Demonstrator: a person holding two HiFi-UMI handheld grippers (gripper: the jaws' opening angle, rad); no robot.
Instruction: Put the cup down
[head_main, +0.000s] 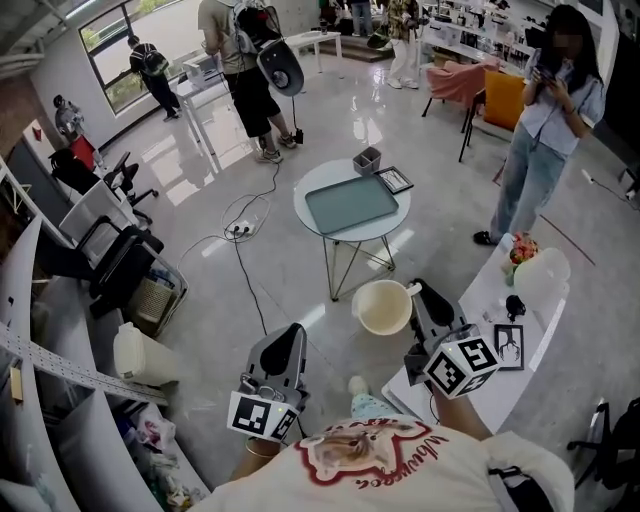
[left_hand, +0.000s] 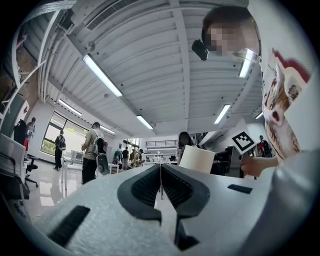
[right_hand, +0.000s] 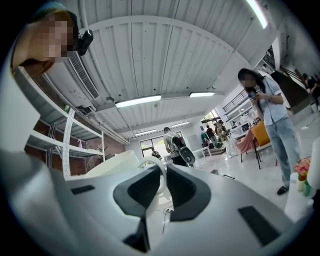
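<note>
A cream cup (head_main: 382, 306) hangs in the air in front of me, mouth up, held by its handle in my right gripper (head_main: 417, 292). In the right gripper view the white handle (right_hand: 154, 168) sits between the dark pads and the cup body (right_hand: 116, 164) bulges to the left. My left gripper (head_main: 290, 345) is low at the left, jaws shut on nothing. From the left gripper view the cup (left_hand: 197, 159) shows beyond the closed pads (left_hand: 161, 186).
A round table (head_main: 318, 187) carries a grey-green tray (head_main: 350, 204), a small grey box (head_main: 367, 160) and a framed card (head_main: 394, 180). A white side table (head_main: 500, 290) at right holds flowers (head_main: 522, 248). A person (head_main: 545, 120) stands at the right, others further back. Cables (head_main: 245, 225) cross the floor.
</note>
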